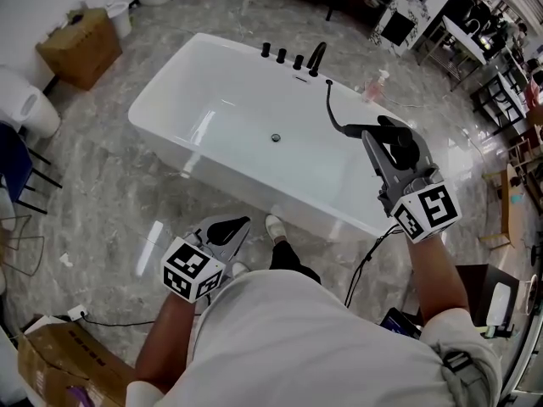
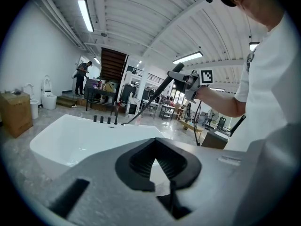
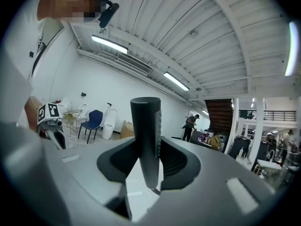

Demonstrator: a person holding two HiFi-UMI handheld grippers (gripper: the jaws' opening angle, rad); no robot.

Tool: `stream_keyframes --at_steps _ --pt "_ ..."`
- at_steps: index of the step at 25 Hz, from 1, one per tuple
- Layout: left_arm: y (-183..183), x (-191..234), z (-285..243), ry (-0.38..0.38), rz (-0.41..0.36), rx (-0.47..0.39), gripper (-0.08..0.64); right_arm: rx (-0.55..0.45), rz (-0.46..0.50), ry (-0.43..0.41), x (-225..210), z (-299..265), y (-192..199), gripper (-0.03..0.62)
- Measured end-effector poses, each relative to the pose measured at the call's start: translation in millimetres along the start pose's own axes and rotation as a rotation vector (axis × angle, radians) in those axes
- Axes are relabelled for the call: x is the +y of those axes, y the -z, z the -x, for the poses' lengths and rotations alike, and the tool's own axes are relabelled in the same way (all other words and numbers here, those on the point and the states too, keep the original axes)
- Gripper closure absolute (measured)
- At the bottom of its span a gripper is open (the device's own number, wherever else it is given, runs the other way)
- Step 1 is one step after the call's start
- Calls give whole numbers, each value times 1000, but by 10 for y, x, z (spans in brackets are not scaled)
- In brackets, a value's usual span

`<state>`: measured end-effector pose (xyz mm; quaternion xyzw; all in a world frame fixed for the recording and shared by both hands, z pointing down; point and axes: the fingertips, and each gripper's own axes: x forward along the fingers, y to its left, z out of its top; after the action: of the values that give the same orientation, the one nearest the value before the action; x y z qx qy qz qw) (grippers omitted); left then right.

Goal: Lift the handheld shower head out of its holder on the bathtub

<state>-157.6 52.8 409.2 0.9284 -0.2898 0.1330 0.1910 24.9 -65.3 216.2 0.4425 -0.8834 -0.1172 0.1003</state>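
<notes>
The white bathtub (image 1: 161, 108) lies ahead of me on the marble floor. Black knobs (image 1: 281, 55) and a spout (image 1: 316, 58) stand on its far deck. My right gripper (image 1: 395, 149) is shut on the black handheld shower head (image 1: 389, 131), holding it above the tub's right end. Its black hose (image 1: 333, 113) runs back to the deck. In the right gripper view the shower head (image 3: 146, 135) stands upright between the pads. The left gripper view shows it (image 2: 170, 78) raised over the tub (image 2: 70, 135). My left gripper (image 1: 231, 227) hangs low near my body, shut and holding nothing.
A cardboard box (image 1: 81, 45), a toilet (image 1: 21, 100) and a blue chair (image 1: 13, 164) stand to the left. A pink bottle (image 1: 378, 83) sits beyond the tub. A black cable (image 1: 363, 265) trails on the floor at right. Someone (image 2: 82, 74) stands far off.
</notes>
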Motion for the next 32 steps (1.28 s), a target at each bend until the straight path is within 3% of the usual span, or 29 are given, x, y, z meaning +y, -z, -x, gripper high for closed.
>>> stream_keyframes --at_steps 17,32 --pt "57 35 400 -56 24 -41 554 116 -34 -89 674 -145 498 446" --pt "19 26 427 -63 21 -48 554 137 -33 -87 667 -143 576 446"
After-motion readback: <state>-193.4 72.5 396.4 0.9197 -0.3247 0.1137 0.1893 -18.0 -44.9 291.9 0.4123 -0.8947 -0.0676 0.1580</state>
